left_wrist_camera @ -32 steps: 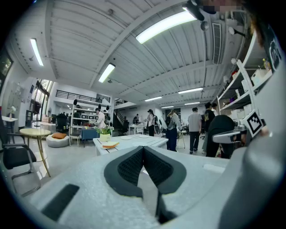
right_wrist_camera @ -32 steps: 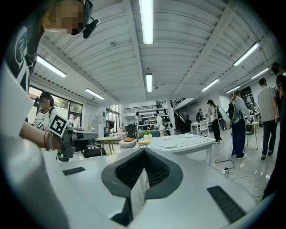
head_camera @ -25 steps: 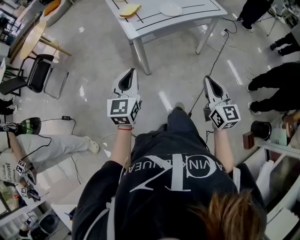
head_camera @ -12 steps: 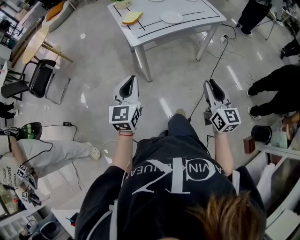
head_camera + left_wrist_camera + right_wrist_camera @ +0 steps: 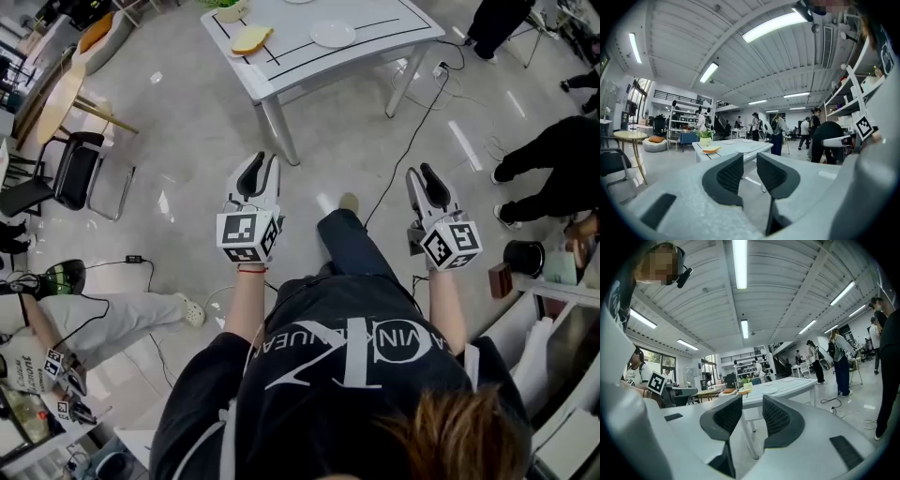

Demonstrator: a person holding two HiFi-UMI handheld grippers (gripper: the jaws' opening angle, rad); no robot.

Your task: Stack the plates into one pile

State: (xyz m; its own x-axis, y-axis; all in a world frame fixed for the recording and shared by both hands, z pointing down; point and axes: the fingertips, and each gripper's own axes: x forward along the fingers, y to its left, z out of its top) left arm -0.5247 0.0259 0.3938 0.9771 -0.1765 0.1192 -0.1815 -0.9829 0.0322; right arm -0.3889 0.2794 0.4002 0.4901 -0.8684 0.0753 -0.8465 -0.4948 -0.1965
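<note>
The white table (image 5: pixel 375 19) with black lines stands ahead of me across the floor. On it lie a yellow plate (image 5: pixel 249 39) and a white plate (image 5: pixel 333 34). My left gripper (image 5: pixel 257 162) and right gripper (image 5: pixel 425 174) hover level over the floor, well short of the table. Both have just been opening their jaws, and each now shows a narrow gap with nothing in it. The left gripper view shows its jaws apart (image 5: pixel 750 161) and the yellow plate (image 5: pixel 711 149) far off. The right gripper view shows its pads parted (image 5: pixel 752 408) before the table (image 5: pixel 787 386).
A black chair (image 5: pixel 80 150) and a round wooden table (image 5: pixel 61 84) stand at the left. A cable (image 5: pixel 412 122) runs across the floor from the table leg. People stand at the right (image 5: pixel 553 159), and one sits low at the left (image 5: pixel 103 305). Shelving lines the right edge.
Both grippers' jaws went from shut to slightly apart. More of the table has come into view at the top, and my foot has stepped forward between the grippers.
</note>
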